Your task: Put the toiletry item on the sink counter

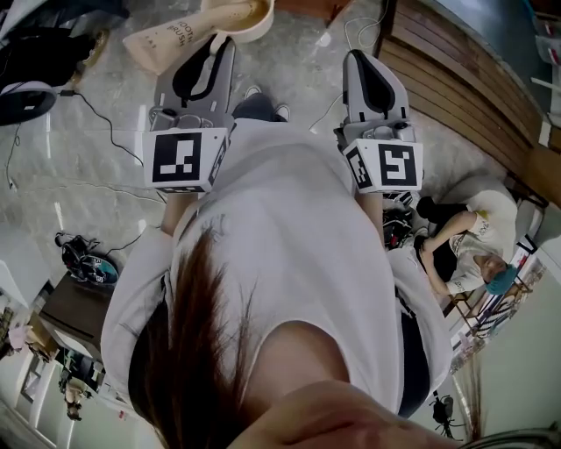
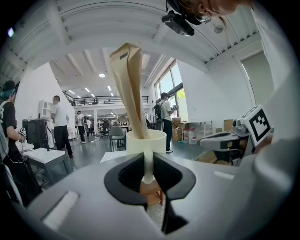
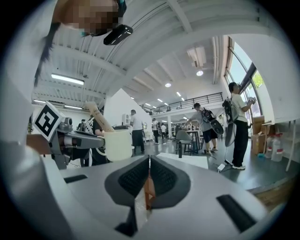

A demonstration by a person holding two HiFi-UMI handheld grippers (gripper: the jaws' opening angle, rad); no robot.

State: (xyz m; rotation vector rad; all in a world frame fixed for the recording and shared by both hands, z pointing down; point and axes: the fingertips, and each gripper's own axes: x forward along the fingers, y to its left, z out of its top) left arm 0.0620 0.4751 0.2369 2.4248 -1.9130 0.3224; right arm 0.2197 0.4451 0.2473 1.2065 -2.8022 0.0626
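A cream cup (image 2: 146, 140) holds a tall tan toiletry tube (image 2: 129, 89) that leans to the left. My left gripper (image 2: 148, 165) is shut on the cup's thin handle and holds the cup up in the air. In the head view the cup (image 1: 241, 17) and the tube (image 1: 171, 39) sit just past the left gripper (image 1: 219, 48). My right gripper (image 3: 149, 173) is shut with nothing between its jaws, and it rides level beside the left one (image 1: 361, 60). From the right gripper view the cup (image 3: 117, 144) shows at the left.
A grey marbled floor with cables (image 1: 96, 114) lies below. Wooden planking (image 1: 465, 79) runs along the right. A seated person (image 1: 469, 241) is at the right. Several standing people (image 3: 236, 124), tables (image 3: 185, 159) and chairs fill the hall.
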